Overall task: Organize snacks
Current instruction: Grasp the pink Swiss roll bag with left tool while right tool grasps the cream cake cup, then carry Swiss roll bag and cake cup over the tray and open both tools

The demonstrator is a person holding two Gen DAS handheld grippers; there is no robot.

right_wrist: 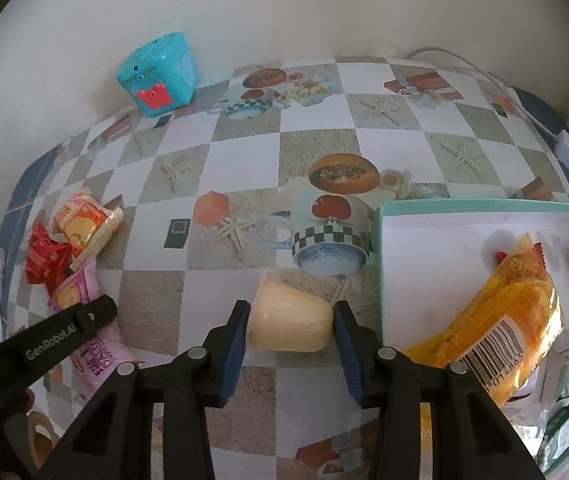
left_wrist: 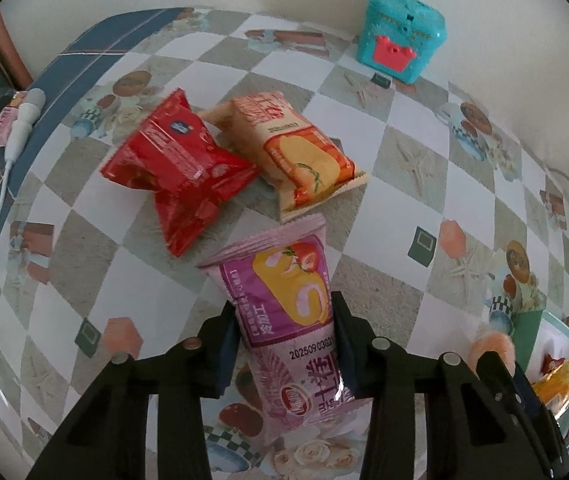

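The left gripper (left_wrist: 284, 340) points down at the table, and a pink snack packet (left_wrist: 288, 320) lies lengthwise between its fingers (left_wrist: 226, 344); both pads touch the sides of the packet, so the gripper is closed on it. Just beyond the fingertips lies a red packet (left_wrist: 176, 172) – a little to the left – and next to it, touching it, an orange packet (left_wrist: 304, 156). Far ahead, at the wall, stands a turquoise box (left_wrist: 402, 34) with a pink crown shape on its front.

The right gripper (right_wrist: 290, 326) also points down. Between its fingers (right_wrist: 236, 340) lies a pale cream cup-shaped snack (right_wrist: 290, 320) on its side, with the wide end to the right; the pads press on its two ends, so the jaws are shut on it. Directly right of the fingers is a shallow tray (right_wrist: 484, 210) with a green rim. Inside it lies a yellow packet (right_wrist: 504, 328) with a barcode, and some pale packets are at its right edge – I cannot read them clearly. To the left of the fingers the other gripper is visible over the pink packet. The tablecloth (right_wrist: 244, 152) has a pattern of squares.
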